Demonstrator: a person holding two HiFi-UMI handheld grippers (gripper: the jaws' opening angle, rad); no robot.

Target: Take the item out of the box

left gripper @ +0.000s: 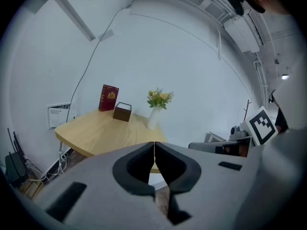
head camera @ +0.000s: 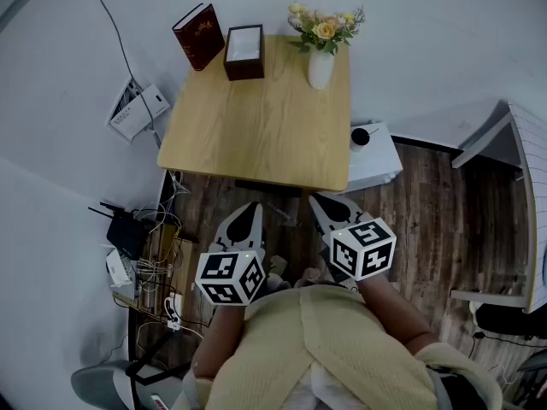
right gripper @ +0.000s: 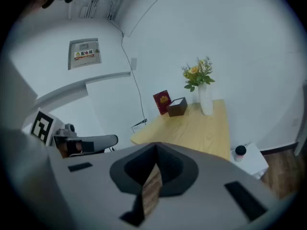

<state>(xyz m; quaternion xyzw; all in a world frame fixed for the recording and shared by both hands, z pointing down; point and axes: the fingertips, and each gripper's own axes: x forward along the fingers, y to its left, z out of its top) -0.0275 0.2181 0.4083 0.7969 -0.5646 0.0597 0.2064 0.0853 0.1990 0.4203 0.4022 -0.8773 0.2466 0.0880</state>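
A dark brown open box (head camera: 244, 52) with a white item (head camera: 244, 43) inside stands at the far edge of the wooden table (head camera: 265, 131). The box also shows in the left gripper view (left gripper: 122, 112) and the right gripper view (right gripper: 177, 107). My left gripper (head camera: 250, 207) and right gripper (head camera: 319, 201) hang side by side over the floor, short of the table's near edge and far from the box. In the left gripper view the left gripper (left gripper: 154, 143) has its tips touching and holds nothing. The right gripper (right gripper: 155, 148) is shut too and empty.
A red book (head camera: 198, 36) stands left of the box and a white vase with flowers (head camera: 321, 65) right of it. A low white cabinet with a black-lidded cup (head camera: 373, 155) sits right of the table. A router and cables (head camera: 128, 236) lie at the left.
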